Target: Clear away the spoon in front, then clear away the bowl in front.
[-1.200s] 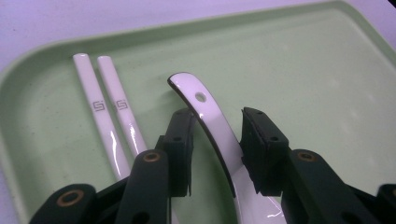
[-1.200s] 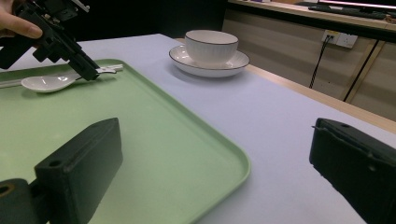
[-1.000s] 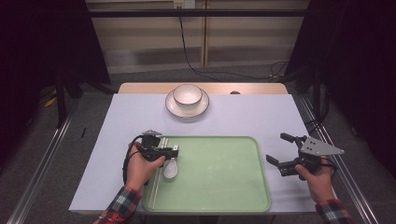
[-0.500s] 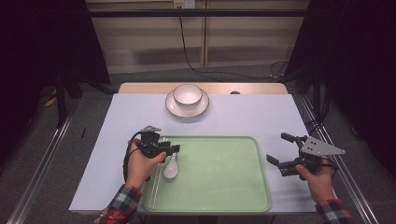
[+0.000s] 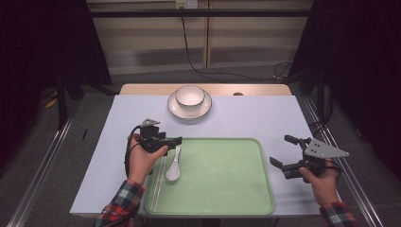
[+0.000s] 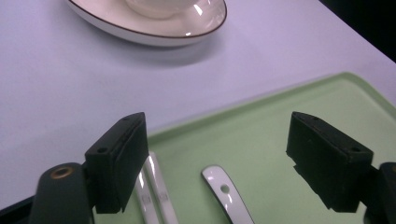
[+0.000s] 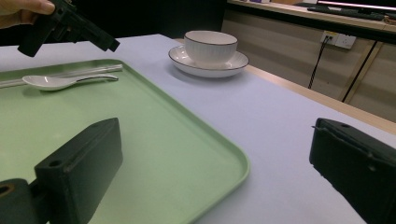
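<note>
A white spoon (image 5: 173, 166) lies on the left part of the green tray (image 5: 222, 189), handle toward the far side, next to a pair of pale chopsticks (image 5: 158, 182). My left gripper (image 5: 176, 141) hovers just above the spoon's handle (image 6: 228, 199). Its jaws have just been opening and now stand open, with nothing between them but the tray (image 6: 261, 135) below. The chopsticks (image 6: 154, 198) run past its left jaw. My right gripper (image 5: 282, 150) stands open over the table at the tray's right edge, and nothing is between its jaws (image 7: 215, 140).
A white bowl (image 5: 190, 96) sits on a white plate (image 5: 189, 111) at the far middle of the lilac table (image 5: 265, 118). The right gripper view looks across the tray (image 7: 154, 140) to the spoon (image 7: 51, 82), the bowl (image 7: 210, 45) and the left gripper (image 7: 70, 25).
The left gripper has shifted slightly toward the far side and its jaws stand wider. The spoon lies where it was. The right gripper has kept still.
</note>
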{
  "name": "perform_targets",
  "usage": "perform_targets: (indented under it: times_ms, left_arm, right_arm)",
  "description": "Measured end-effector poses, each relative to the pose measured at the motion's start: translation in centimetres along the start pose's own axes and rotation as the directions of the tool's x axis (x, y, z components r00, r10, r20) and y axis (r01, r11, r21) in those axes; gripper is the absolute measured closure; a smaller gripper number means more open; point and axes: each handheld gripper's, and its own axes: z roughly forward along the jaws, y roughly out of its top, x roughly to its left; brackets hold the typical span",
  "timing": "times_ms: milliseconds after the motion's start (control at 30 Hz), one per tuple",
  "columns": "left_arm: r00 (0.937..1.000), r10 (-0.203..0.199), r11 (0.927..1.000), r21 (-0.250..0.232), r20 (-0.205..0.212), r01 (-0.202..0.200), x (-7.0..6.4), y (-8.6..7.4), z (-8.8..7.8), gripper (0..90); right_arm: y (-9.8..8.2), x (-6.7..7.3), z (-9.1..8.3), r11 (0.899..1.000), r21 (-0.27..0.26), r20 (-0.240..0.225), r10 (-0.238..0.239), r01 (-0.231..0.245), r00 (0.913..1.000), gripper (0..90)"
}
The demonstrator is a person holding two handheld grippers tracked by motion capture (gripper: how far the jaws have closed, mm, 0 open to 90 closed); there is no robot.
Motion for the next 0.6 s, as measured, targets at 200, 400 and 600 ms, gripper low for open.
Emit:
perform_targets:
  times_ms: [200,400,600]
  left_arm:
    - [0.9992,0.002,0.9997,-0.025,-0.039,-0.003,0.6,1.3,0.4,16.6]
    - [0.9988,-0.016,0.9983,-0.056,-0.046,0.013,1.0,2.7,1.0,14.5]
    - [0.9976,-0.028,0.9970,-0.074,-0.064,0.023,1.3,3.9,1.9,13.7]
  right_arm:
    - [0.0,0.0,-0.1,1.000,-0.010,0.008,0.002,-0.002,1.0000,1.8]
    - [0.0,0.0,-0.2,1.000,-0.006,0.007,0.004,-0.004,1.0000,1.7]
    - [0.0,-0.1,-0.3,1.000,-0.001,0.002,-0.005,0.005,1.0000,1.7]
